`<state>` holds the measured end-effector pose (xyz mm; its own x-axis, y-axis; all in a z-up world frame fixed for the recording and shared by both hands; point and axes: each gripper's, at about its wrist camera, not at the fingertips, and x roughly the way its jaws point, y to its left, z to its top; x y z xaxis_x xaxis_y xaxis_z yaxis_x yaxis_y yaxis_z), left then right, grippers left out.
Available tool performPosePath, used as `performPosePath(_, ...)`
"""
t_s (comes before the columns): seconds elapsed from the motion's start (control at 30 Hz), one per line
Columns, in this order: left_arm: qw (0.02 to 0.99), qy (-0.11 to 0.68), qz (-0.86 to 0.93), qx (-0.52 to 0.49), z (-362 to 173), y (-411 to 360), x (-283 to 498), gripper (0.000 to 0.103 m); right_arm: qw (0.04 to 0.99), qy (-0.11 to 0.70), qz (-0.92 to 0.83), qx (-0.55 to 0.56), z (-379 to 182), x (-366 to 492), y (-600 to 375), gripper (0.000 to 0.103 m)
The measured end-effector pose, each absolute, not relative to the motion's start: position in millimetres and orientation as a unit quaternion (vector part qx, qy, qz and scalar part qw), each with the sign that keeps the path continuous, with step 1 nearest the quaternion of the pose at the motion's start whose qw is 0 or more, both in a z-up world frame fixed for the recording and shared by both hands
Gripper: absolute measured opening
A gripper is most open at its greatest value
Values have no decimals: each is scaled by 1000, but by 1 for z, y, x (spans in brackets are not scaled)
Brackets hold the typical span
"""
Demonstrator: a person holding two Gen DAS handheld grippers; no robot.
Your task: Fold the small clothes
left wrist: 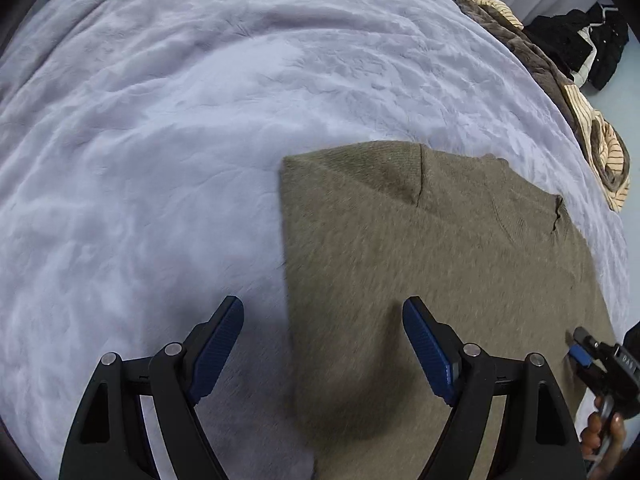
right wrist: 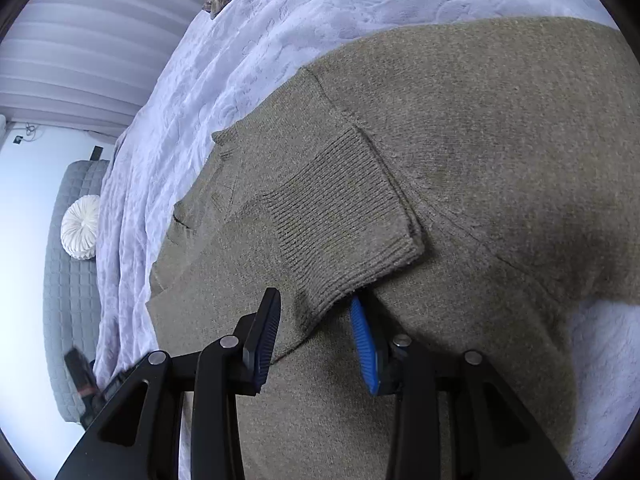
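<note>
An olive-brown knitted sweater (left wrist: 460, 260) lies flat on the lavender blanket (left wrist: 180, 120), its left side folded to a straight edge. My left gripper (left wrist: 324, 302) hovers open over that edge, one finger above the blanket and one above the sweater, with nothing gripped. In the right wrist view a sleeve with a ribbed cuff (right wrist: 344, 216) lies folded across the sweater body (right wrist: 500, 128). My right gripper (right wrist: 315, 296) stands open around the cuff's end. Its right fingertip (right wrist: 360, 320) is tucked under the cuff's edge, and the left pad stands clear of the fabric. The right gripper (left wrist: 576, 344) also shows at the sweater's right edge, held by a hand.
A pile of brown and striped clothes (left wrist: 592, 140) lies along the bed's far right edge, with a black garment (left wrist: 580, 40) beyond it. A grey quilted seat (right wrist: 76, 280) with a round white cushion (right wrist: 80, 226) stands past the bed's left edge. Pale curtains hang behind.
</note>
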<state>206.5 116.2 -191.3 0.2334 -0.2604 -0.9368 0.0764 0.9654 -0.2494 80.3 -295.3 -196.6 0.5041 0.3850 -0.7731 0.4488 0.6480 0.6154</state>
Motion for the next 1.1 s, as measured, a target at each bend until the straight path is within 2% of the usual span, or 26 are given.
performPosePath(0.03, 778, 614, -108, -77, -197, 111, 213, 31, 760, 496, -22, 419, -197, 79, -297, 39)
performPosePath(0.07, 774, 618, -111, -76, -200, 107, 217, 21, 759, 495, -24, 422, -198, 78, -300, 39)
performPosePath(0.1, 779, 613, -108, -77, -196, 105, 218, 19, 756, 495, -27, 427, -199, 81, -300, 39)
performPosePath(0.17, 799, 587, -111, -64, -185, 106, 210, 17, 756, 505, -34, 414, -193, 90, -298, 7)
performPosePath(0.33, 801, 589, -95, -45, -196, 127, 204, 17, 780, 492, -33, 386, -178, 90, -290, 7)
performPosePath(0.47, 814, 576, -65, -28, -183, 123, 198, 17, 734, 488, -62, 468, -206, 58, -312, 6)
performPosePath(0.6, 825, 564, -46, 6, -168, 117, 183, 18, 731, 492, -66, 467, -199, 40, -316, 10)
performPosePath(0.67, 820, 570, -53, 13, -164, 113, 172, 55, 732, 499, -60, 460, -195, 30, -317, 13)
performPosePath(0.7, 821, 568, -51, 15, -161, 111, 165, 91, 735, 501, -58, 453, -191, 27, -317, 16)
performPosePath(0.77, 835, 547, -58, 26, -151, 103, 150, 94, 741, 503, -52, 443, -185, 18, -317, 38)
performPosePath(0.83, 825, 558, -83, 37, -149, 86, 141, 94, 744, 501, -46, 440, -179, 12, -317, 48)
performPosePath(1.1, 792, 585, -167, 48, -146, 6, 111, 94, 743, 477, -75, 463, -165, -22, -356, 48)
